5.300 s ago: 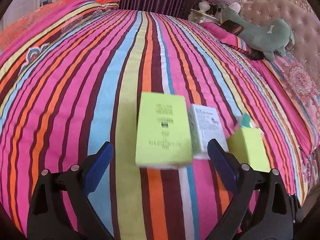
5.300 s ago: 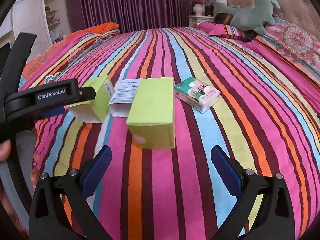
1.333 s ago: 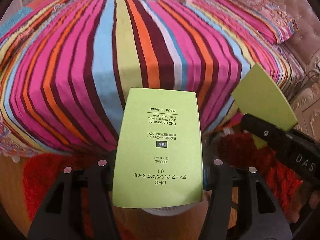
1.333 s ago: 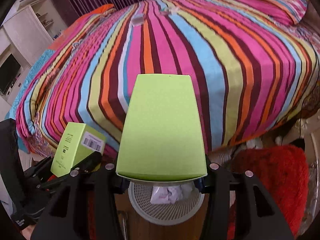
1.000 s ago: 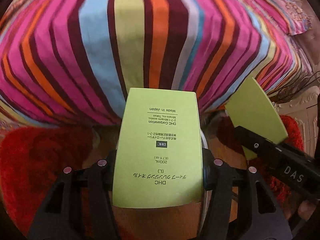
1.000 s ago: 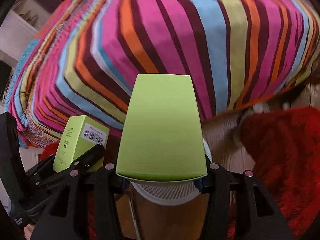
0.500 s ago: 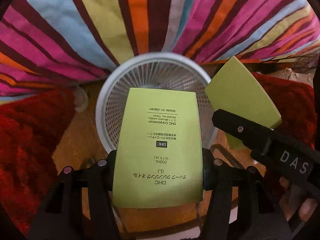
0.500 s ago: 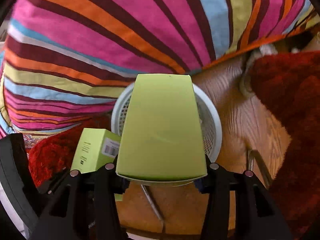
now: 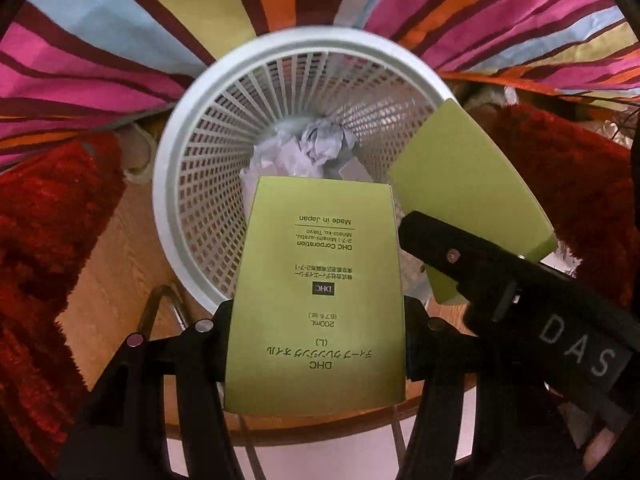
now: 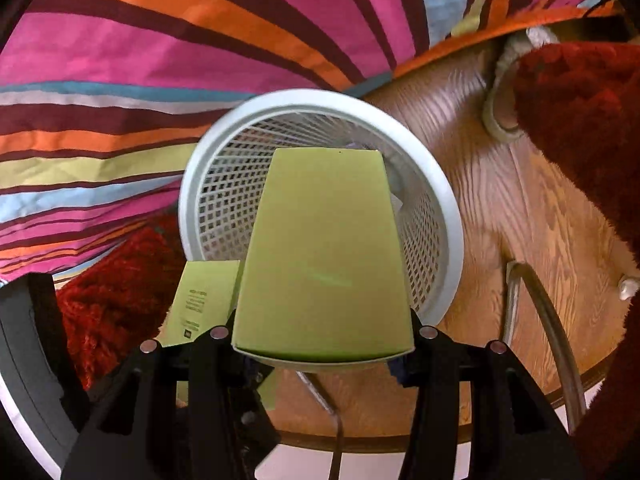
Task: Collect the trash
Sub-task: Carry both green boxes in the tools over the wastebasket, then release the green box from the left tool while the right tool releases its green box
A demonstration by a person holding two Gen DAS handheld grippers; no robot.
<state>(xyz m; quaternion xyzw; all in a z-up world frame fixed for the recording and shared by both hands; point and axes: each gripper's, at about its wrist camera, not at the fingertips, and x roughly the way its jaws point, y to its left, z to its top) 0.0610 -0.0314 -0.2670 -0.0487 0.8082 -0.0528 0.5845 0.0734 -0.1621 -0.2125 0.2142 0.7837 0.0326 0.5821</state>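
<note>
White mesh basket point(image 9: 172, 184) sits between striped bedspread point(image 9: 100, 52) and red rug point(image 9: 48, 216).

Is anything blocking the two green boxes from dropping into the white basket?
Nothing visible does. Each claw holds a green box, the left box and the right box, over the open white basket. Only crumpled paper lies at the bottom.

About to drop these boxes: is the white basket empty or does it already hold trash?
Not empty. The white basket already holds crumpled paper at its bottom, seen through the open top.
</note>
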